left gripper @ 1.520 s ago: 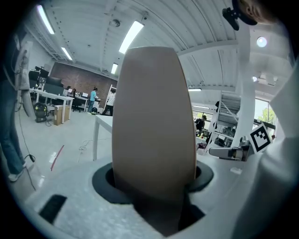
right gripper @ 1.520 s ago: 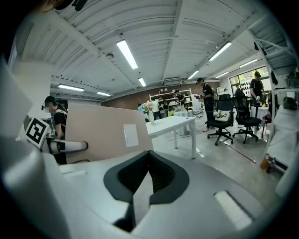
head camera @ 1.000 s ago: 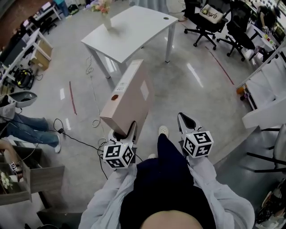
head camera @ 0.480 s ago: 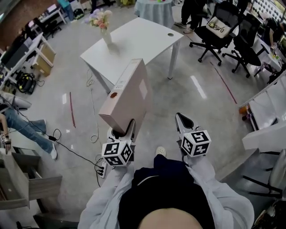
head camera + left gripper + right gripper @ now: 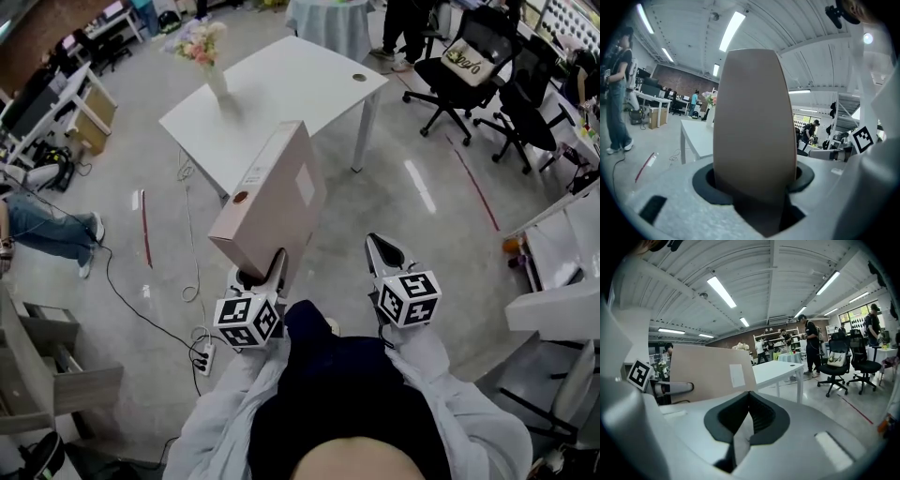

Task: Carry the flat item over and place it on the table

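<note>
A flat tan cardboard box [image 5: 272,204] stands on edge in the air, and my left gripper [image 5: 262,274] is shut on its lower end. In the left gripper view the box [image 5: 754,131] fills the middle between the jaws. My right gripper [image 5: 382,251] hangs beside it with its jaws together and nothing in them. From the right gripper view the box [image 5: 710,371] shows at the left, with a white label on its face. The white table [image 5: 272,89] stands ahead across the floor, with a vase of flowers [image 5: 208,52] at its left corner.
Black office chairs [image 5: 469,70] stand at the upper right. A white bench [image 5: 553,309] is at the right edge. Cables and a power strip [image 5: 202,356] lie on the grey floor at the left, near a person's legs [image 5: 52,230]. Desks line the far left.
The view has advanced over the floor. The table sits a little nearer and more to the left. Both grippers and the box keep their places relative to me.
</note>
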`<action>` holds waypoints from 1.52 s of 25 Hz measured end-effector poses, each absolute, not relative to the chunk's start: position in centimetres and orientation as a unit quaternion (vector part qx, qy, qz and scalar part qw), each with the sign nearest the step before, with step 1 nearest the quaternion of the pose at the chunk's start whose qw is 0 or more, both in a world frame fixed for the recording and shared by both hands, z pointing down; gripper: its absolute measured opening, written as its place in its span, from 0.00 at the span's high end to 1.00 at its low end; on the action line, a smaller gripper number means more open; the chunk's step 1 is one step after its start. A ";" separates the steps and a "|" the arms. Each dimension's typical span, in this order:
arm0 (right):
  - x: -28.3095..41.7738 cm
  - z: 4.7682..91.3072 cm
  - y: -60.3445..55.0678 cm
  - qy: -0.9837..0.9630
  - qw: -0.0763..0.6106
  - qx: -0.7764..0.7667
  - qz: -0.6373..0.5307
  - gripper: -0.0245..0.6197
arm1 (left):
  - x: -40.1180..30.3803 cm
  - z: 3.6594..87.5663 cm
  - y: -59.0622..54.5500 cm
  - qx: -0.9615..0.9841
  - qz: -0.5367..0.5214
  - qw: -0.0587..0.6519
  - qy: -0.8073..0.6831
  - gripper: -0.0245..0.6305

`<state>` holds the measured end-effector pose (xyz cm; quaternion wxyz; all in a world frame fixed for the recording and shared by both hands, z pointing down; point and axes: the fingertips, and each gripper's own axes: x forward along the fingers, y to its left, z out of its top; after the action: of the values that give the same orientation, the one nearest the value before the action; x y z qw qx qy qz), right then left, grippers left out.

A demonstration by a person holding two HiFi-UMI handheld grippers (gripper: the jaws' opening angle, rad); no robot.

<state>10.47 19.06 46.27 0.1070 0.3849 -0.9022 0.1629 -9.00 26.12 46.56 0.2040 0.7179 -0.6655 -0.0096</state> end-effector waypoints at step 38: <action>0.1 45.0 -27.0 -0.910 0.114 0.371 0.146 0.94 | -17.7 44.8 -19.8 0.709 -0.237 0.316 -0.585 0.55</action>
<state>0.07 -26.95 44.98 0.1144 0.3709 -0.9099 0.1462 -17.74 -19.77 44.76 0.3160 0.7086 -0.5846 -0.2372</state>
